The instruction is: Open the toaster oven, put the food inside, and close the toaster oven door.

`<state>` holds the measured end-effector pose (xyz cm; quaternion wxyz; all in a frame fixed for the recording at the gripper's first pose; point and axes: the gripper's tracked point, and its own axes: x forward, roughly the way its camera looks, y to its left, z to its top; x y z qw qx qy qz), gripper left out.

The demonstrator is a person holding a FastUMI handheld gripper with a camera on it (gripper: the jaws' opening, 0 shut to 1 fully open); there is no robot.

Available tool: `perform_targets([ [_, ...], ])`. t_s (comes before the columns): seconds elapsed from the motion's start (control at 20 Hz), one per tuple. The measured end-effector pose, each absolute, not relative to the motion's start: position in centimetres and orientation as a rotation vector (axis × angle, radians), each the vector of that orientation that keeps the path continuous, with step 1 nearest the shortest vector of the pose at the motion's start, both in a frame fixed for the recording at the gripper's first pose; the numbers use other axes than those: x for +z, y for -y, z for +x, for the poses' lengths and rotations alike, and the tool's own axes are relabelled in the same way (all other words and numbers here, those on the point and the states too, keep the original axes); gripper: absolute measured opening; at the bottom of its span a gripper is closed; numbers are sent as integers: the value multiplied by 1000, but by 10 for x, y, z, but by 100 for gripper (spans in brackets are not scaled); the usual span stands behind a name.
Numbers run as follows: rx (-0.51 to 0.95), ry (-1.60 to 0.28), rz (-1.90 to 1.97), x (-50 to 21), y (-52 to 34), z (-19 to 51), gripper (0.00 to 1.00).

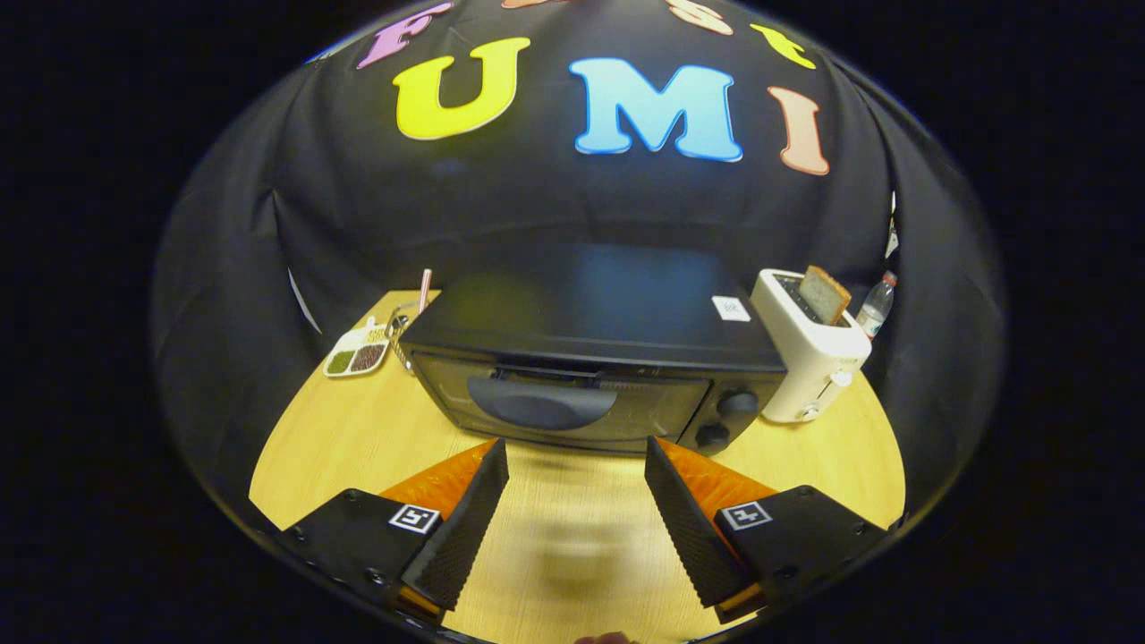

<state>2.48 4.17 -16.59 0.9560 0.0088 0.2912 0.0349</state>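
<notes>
A black toaster oven (590, 358) stands on the wooden table (340, 447), just beyond my fingers. Its glass door is closed, with a dark curved handle (541, 404) along the upper part of the door. Two round knobs (735, 404) sit on the right of its front. My gripper (575, 465) is open, its two black ribbed fingers (465, 528) spread wide over bare tabletop with nothing between them. The fingertips reach almost to the oven's lower front edge. No food lies between or ahead of the fingers.
A white pop-up toaster (809, 358) with a slice of bread (825, 293) stands right of the oven, a plastic bottle (877, 304) behind it. Left of the oven lie a small divided dish (356, 353) and a wire item with a pink stick (424, 291).
</notes>
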Motion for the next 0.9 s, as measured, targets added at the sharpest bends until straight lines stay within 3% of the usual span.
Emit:
perform_targets([
  [0.65,-92,-39,-35,39,75,-28,98],
  [0.9,-163,12,-2,54,115,-74,98],
])
